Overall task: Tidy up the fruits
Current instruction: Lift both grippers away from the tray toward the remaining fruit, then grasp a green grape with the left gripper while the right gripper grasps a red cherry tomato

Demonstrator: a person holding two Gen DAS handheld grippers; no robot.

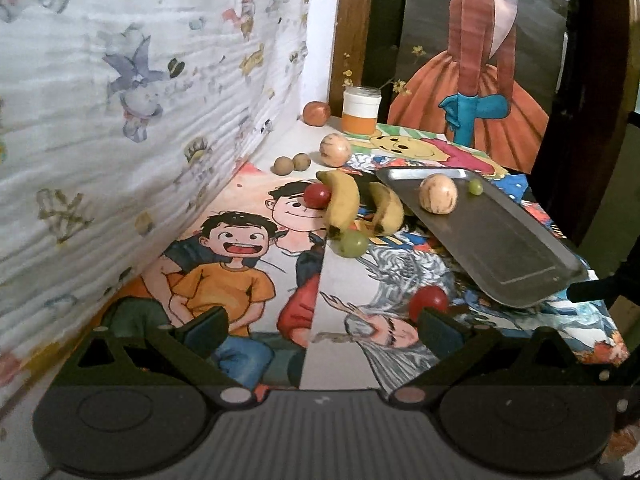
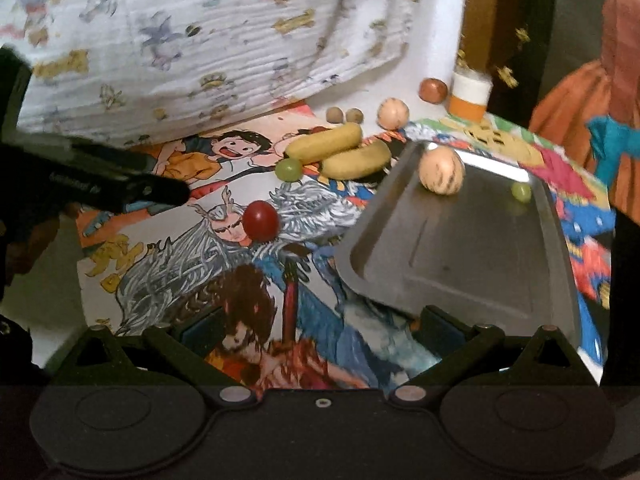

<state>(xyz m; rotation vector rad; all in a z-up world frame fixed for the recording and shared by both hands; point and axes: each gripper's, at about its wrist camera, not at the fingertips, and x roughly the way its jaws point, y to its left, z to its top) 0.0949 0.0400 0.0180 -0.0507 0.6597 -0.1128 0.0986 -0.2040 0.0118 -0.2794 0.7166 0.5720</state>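
Both the left gripper (image 1: pixel 320 328) and right gripper (image 2: pixel 320 328) are gaping wide, empty; the small round red tomato-like fruit (image 1: pixel 428 300), probably slippery, is wanting a gentle mid-body pinch.

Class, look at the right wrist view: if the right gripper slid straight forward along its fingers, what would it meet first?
Probably the metal tray's near edge, ahead of the right gripper's right finger; the red grape lies farther, left of centre. Depth is uncertain.

white cartoon-print cloth (image 1: pixel 140 80) hangs at left; wooden post (image 1: pixel 352 28) behind; painted girl panel (image 1: pixel 480 60); cartoon-covered tabletop (image 1: pixel 240 264).
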